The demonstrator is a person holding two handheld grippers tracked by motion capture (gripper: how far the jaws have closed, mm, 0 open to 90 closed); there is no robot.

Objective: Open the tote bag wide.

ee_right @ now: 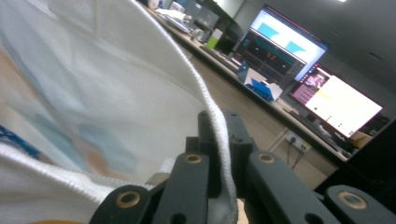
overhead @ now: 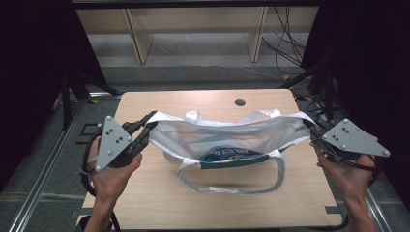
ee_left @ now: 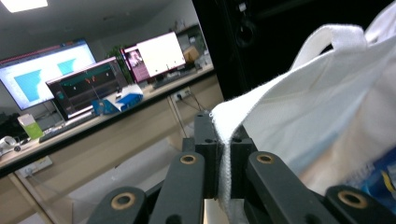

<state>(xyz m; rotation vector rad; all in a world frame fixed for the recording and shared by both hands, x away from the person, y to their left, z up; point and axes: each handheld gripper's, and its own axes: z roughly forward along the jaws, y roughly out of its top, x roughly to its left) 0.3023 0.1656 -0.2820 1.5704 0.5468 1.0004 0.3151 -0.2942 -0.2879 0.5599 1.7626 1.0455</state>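
Left gripper [ee_left: 223, 154] jaws clamped on left end of white tote bag [overhead: 227, 137] rim; right gripper [ee_right: 223, 154] jaws clamped on right end. Bag's long axis runs left-right between grippers, mouth stretched open above wooden table [overhead: 159, 203]. Blue item [overhead: 225, 154] lies inside. Handles [overhead: 232, 186] hang toward person; nothing obstructs.

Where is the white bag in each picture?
High view: the white bag lies mid-table, stretched open between the two grippers.
Left gripper view: it fills the right side, its edge pinched between the jaws.
Right gripper view: it fills the left side, its edge pinched between the jaws.
Shared landmark: the blue thing inside the bag.
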